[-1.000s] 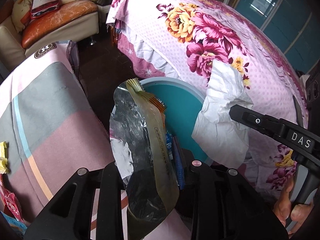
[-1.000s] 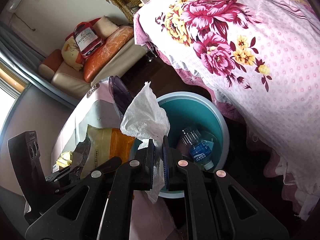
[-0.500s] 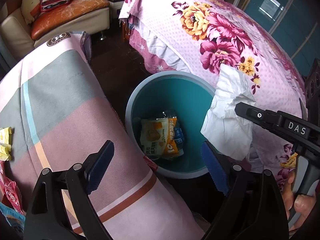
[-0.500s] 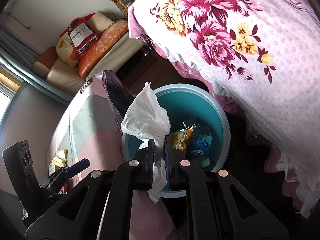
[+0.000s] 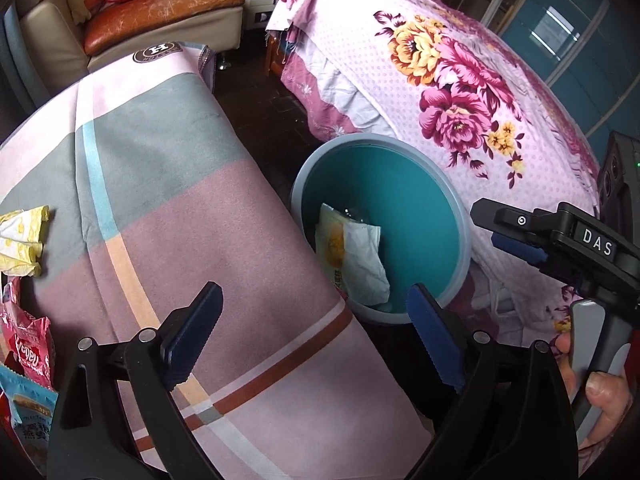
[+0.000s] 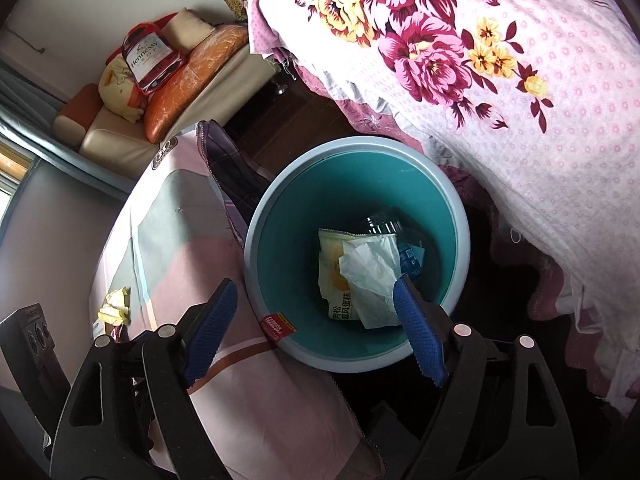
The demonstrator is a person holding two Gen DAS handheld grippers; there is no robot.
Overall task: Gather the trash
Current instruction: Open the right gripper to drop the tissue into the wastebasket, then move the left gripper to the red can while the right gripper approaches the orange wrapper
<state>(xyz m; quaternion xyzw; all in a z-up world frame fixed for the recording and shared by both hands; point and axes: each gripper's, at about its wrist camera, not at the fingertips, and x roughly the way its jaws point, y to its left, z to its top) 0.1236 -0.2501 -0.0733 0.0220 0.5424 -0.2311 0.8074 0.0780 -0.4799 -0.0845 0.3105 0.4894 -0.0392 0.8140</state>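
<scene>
A teal bin with a grey rim stands on the floor between the cloth-covered table and the bed. In it lie a yellow-and-white snack wrapper, a white tissue on top of it, and a plastic bottle. My left gripper hangs over the table edge beside the bin, its jaws opening, nothing between them. My right gripper is above the bin, jaws opening, with the tissue lying loose below.
On the striped cloth at the left lie crumpled yellow paper, a red snack bag and a blue packet. A flowered bed borders the bin on the right. A sofa stands behind.
My left gripper opened and the snack wrapper dropped into the bin; it then shifted over the table. My right gripper opened and the tissue fell onto the wrapper.
</scene>
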